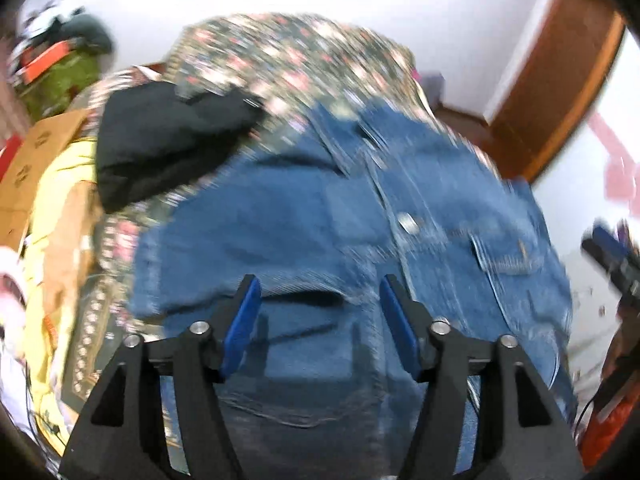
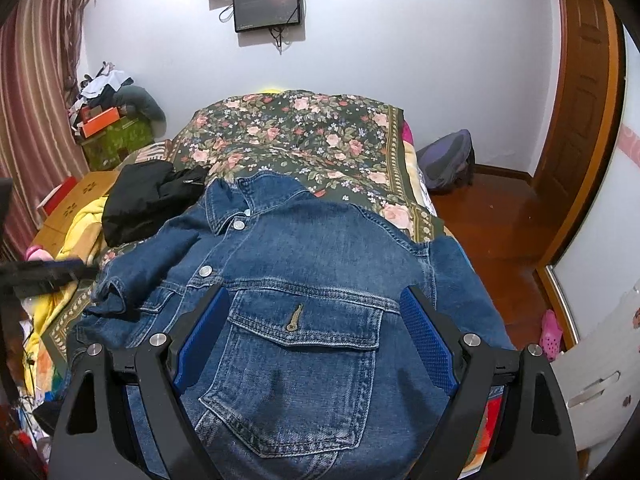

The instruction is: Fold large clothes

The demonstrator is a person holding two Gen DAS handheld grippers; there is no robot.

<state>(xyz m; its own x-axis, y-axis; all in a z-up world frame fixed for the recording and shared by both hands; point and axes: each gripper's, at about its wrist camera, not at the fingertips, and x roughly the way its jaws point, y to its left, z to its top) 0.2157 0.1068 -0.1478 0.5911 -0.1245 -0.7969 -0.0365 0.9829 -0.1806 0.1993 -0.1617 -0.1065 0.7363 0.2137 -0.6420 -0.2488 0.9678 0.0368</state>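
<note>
The denim jacket [image 2: 304, 280] is being spread front-up on the floral bed [image 2: 304, 132], collar lying away from both grippers. The left gripper [image 1: 316, 292] is being held open over the jacket's left half, nothing between its fingers. The right gripper [image 2: 316, 308] is being held wide open, empty, above the chest pocket [image 2: 300, 344].

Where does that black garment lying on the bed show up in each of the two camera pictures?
Left wrist view: the black garment lies upper left, blurred, beside the denim jacket.
Right wrist view: it lies left of centre, by the jacket's collar.
Shared landmark: the floral bedspread under both.
</note>
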